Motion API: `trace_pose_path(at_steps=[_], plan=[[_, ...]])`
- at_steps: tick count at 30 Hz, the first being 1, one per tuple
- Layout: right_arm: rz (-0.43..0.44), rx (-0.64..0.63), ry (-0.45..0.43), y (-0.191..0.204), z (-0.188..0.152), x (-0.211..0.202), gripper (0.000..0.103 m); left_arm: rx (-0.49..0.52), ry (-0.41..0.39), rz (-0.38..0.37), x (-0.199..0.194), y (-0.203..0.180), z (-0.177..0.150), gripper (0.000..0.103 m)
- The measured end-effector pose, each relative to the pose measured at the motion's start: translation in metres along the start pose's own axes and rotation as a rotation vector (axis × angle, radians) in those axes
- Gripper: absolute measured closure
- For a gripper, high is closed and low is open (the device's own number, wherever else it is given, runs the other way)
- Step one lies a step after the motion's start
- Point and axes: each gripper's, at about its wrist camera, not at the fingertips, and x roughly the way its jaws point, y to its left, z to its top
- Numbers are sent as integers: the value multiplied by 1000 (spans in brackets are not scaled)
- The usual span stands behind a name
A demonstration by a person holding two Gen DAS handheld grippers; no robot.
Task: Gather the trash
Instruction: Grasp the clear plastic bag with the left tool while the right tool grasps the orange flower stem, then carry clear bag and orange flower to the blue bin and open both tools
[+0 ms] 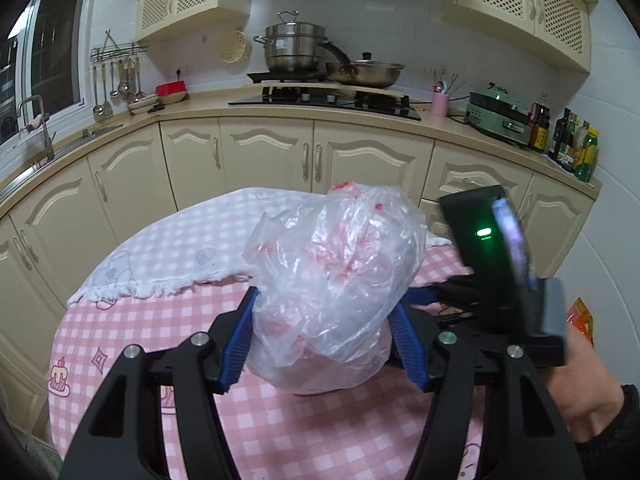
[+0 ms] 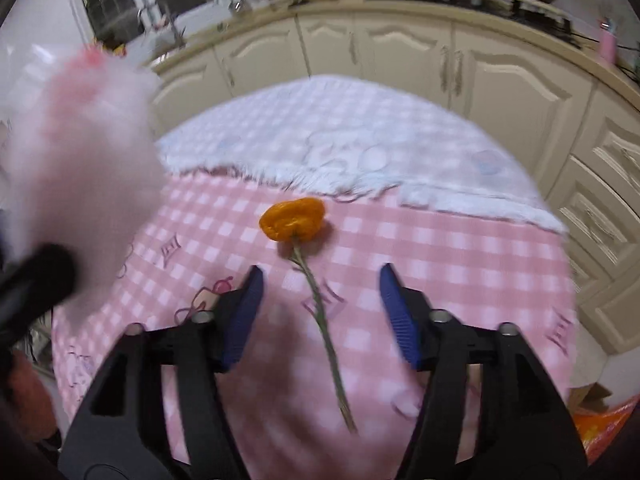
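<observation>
A crumpled clear plastic bag (image 1: 332, 280) with red print stands on the pink checked tablecloth (image 1: 160, 320). My left gripper (image 1: 324, 312) has its blue fingers on both sides of the bag, pressing against it. The bag shows blurred at the left of the right wrist view (image 2: 80, 152). An orange flower (image 2: 294, 216) with a long green stem (image 2: 328, 336) lies on the cloth. My right gripper (image 2: 320, 280) is open and empty, its fingers either side of the stem, above it. The right gripper's body (image 1: 492, 256) shows in the left wrist view.
A white fringed cloth (image 1: 180, 248) covers the far half of the round table. Cream kitchen cabinets (image 1: 280, 152) curve behind, with a stove, pots (image 1: 296, 48) and bottles (image 1: 576, 144) on the counter. An orange package (image 2: 600, 424) lies low at the right.
</observation>
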Motion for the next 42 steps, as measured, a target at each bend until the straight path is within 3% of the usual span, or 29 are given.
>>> trace_pose_path(at_steps=[1,4,10,16,20,27,31,34,42], plan=[[-26,-25,-18,5,2,4,70,-1,2,8,0,3,-1,41],[-53,-49,-2,14,8,11,96,-16,7,22,-1,14,-3,41],[10,39,-75,-5,-2,-24,98,-25,-4,22,-6,15,-1,41],[11,117,-186,-38,-24,-88,98,10,-9,-29,-3,-19,3,41],[-26,172,-256,-68,-49,-135,98,61,-8,-88,1,-63,4,41],[-149,375,-364,-154,-130,-225,98,175,22,-248,16,-162,-4,41],[-207,548,-352,-212,-190,-244,98,260,88,-353,35,-232,-24,41],[-260,664,-283,-249,-235,-233,98,307,166,-414,55,-277,-47,41],[-219,851,-125,-309,-310,-170,97,342,446,-517,130,-363,-115,41]])
